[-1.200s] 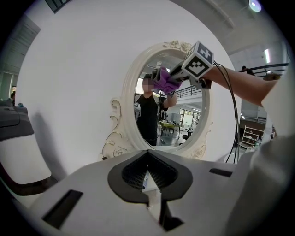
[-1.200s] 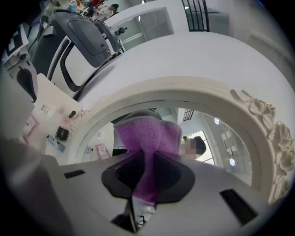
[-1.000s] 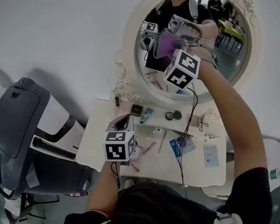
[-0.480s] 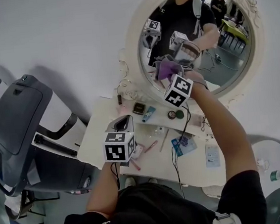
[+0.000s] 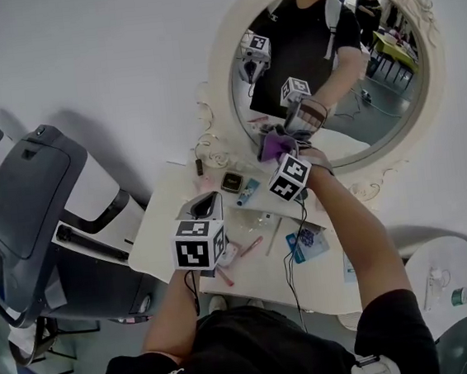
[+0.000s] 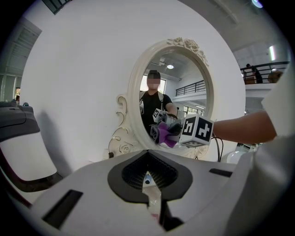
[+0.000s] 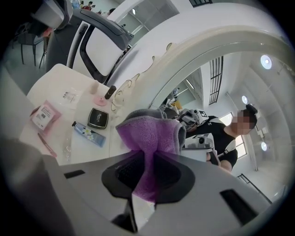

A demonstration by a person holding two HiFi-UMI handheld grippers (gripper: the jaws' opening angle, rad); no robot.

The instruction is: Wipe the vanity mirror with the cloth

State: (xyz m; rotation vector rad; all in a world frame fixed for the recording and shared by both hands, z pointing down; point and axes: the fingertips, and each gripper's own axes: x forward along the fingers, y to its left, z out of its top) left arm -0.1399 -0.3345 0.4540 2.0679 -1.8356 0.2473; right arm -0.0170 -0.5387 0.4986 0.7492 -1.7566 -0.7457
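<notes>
right claw (image 5: 287, 156) clamped on purple cloth (image 5: 273, 146), now slid down to mirror (image 5: 378, 104) bottom edge; stroke ending. left claw (image 5: 203, 207) closed, idle.

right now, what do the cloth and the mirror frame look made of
Cloth: soft purple fleece or microfibre, judging by its fuzzy nap. Mirror frame: smooth cream, moulded with scrolls and roses; painted wood, resin or plastic, can't tell.
</notes>
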